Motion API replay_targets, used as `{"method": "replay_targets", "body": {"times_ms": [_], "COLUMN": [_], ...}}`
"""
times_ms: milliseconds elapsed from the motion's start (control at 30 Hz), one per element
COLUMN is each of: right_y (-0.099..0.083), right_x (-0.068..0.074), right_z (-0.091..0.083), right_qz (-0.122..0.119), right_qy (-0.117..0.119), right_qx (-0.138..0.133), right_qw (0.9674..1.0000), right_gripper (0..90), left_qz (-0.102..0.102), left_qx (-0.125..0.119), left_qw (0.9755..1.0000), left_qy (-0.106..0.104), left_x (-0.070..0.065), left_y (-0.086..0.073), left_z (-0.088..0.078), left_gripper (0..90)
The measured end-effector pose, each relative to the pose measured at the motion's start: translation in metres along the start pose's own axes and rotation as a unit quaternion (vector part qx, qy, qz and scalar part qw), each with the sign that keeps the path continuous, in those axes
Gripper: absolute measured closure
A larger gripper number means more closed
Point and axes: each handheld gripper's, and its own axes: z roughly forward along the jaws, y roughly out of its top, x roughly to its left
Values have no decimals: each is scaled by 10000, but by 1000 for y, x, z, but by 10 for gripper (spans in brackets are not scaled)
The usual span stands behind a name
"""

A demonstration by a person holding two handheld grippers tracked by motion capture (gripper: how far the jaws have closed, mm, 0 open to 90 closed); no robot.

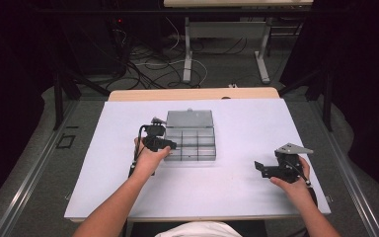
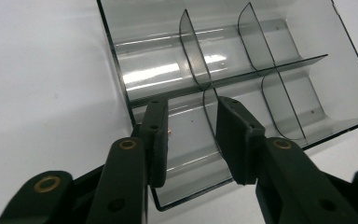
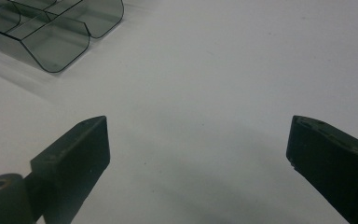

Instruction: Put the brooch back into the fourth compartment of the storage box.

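A smoke-grey clear compartment box lies mid-table with its lid folded back. My left gripper reaches over the box's left front corner. In the left gripper view its jaws stand a little apart over a front compartment, astride a thin divider that neither pad presses. A tiny copper-coloured bit lies on the compartment floor by the left pad. My right gripper rests on the table at the right, well clear of the box. Its jaws are wide open over bare white surface.
The white table top ends at a wooden edge behind the box. In the right gripper view the box's rounded dividers sit at the upper left. Table legs and cables lie on the floor beyond.
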Motion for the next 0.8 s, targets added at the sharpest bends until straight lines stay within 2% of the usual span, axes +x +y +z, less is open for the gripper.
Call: {"method": "replay_targets", "body": {"times_ms": [333,800], "right_y": [0,0], "right_x": [1,0], "right_z": [0,-1], "right_qz": [-1,-6], "right_qy": [-4,-22], "right_qx": [-4,-2], "right_qw": [10000,10000], "right_gripper": [58,59], "left_qz": [92,279], "left_qx": [-111,-469], "left_qw": [9999,9985], "left_qy": [-1,-81], "left_x": [1,7], "left_y": [0,-5], "left_z": [-7,-21], "left_gripper": [575,465]}}
